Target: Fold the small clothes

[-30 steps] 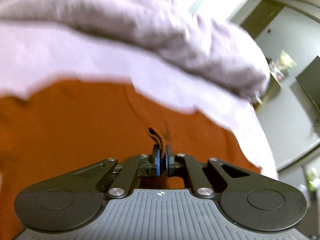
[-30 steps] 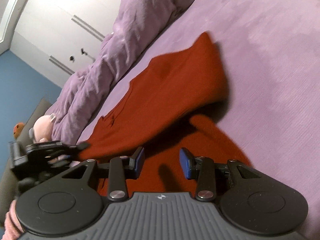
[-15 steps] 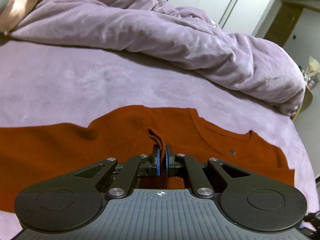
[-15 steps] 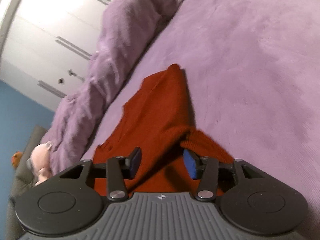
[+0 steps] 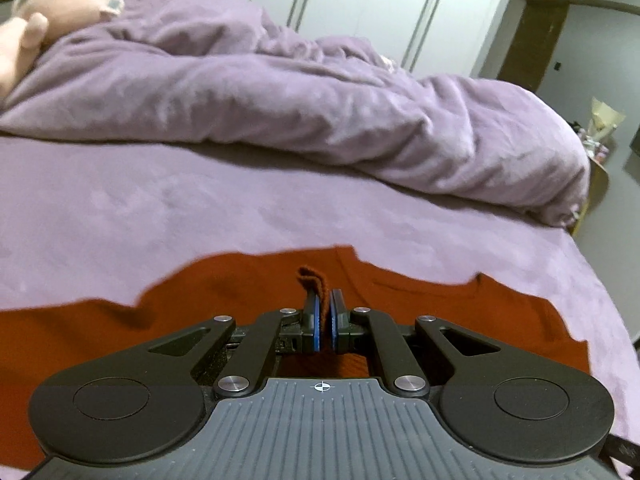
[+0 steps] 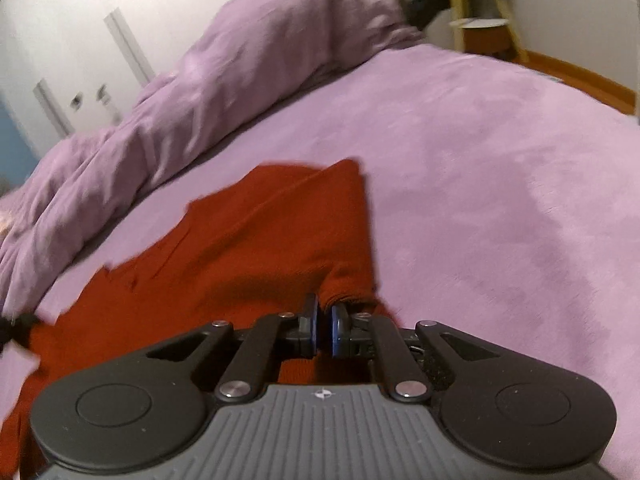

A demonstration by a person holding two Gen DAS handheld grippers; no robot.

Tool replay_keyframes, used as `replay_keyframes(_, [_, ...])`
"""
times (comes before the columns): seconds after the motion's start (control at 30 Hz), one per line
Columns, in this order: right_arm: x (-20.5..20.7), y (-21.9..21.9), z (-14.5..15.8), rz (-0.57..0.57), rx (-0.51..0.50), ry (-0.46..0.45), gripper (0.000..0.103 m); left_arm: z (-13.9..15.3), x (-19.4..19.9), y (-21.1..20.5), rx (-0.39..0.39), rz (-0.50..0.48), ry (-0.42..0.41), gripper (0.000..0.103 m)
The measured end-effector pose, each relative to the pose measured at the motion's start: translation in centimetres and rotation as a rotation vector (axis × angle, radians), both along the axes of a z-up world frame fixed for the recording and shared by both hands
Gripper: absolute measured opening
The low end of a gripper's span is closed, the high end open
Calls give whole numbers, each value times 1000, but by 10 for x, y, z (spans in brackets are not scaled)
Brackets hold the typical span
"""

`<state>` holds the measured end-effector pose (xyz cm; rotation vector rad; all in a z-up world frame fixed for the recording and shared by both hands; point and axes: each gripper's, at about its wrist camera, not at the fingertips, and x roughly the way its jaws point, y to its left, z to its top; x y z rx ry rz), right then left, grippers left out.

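A rust-red knit sweater point(image 5: 240, 292) lies on the purple bed sheet point(image 5: 200, 208). My left gripper point(image 5: 325, 304) is shut on a pinched fold of the sweater's edge, which sticks up between the blue pads. In the right wrist view the same sweater point(image 6: 248, 240) lies spread out with a sleeve folded over its right side. My right gripper point(image 6: 323, 312) is shut on the sleeve's cuff end, low over the bed.
A bunched purple duvet point(image 5: 320, 112) lies across the far side of the bed and also shows in the right wrist view point(image 6: 240, 72). A pink plush toy point(image 5: 48, 12) sits at the far left. White wardrobe doors point(image 5: 360, 8) stand behind. A yellow stool point(image 6: 480, 20) stands beyond the bed.
My right gripper was open over the sweater and has now shut on the sleeve cuff. My left gripper stayed shut on the fabric and tilted up, so the sweater moved lower in its view.
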<state>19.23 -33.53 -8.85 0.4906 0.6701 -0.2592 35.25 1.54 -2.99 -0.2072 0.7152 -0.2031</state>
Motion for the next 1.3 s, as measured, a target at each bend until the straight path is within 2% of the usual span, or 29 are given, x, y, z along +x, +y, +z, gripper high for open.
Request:
replay_keyframes(0.1, [-10, 6, 5, 69, -15, -1, 14, -1, 2, 8, 10, 22, -6, 7])
replay_keyframes(0.3, [-15, 29, 20, 204, 15, -17, 14, -22, 5, 2, 100, 14, 41, 7])
replay_keyframes(0.37, [-14, 37, 24, 222, -41, -37, 14, -27, 5, 3, 97, 19, 57, 7])
replay_keyframes(0.47, [0, 38, 21, 192, -128, -10, 14, -31, 5, 3, 109, 17, 64, 7])
replay_keyframes(0.57, [24, 34, 19, 162, -171, 10, 14, -34, 6, 1, 127, 8, 60, 7])
replay_keyframes(0.73, [66, 39, 5, 210, -262, 68, 13, -40, 10, -1, 129, 14, 70, 7])
replay_keyframes(0.83, [76, 44, -1, 236, -403, 89, 9, -44, 11, -2, 128, 15, 65, 7])
replay_keyframes(0.87, [78, 43, -3, 232, -443, 92, 2, -46, 12, -4, 131, 16, 64, 7])
replay_keyframes(0.97, [82, 34, -11, 156, -550, 96, 0, -50, 14, -8, 130, 19, 59, 7])
replay_keyframes(1.07, [82, 19, -11, 127, -495, 91, 0, -53, 14, -13, 161, 15, 70, 9])
replay_keyframes(1.13, [78, 22, -5, 152, -494, 90, 0, -50, 10, -12, 169, 17, 69, 17])
replay_keyframes(1.2, [64, 25, 5, 185, -434, 46, 7, -44, 3, -7, 165, 39, 66, 22])
replay_keyframes(1.3, [43, 30, 11, 231, -363, -8, 17, -32, -14, 1, 100, 65, 50, 24])
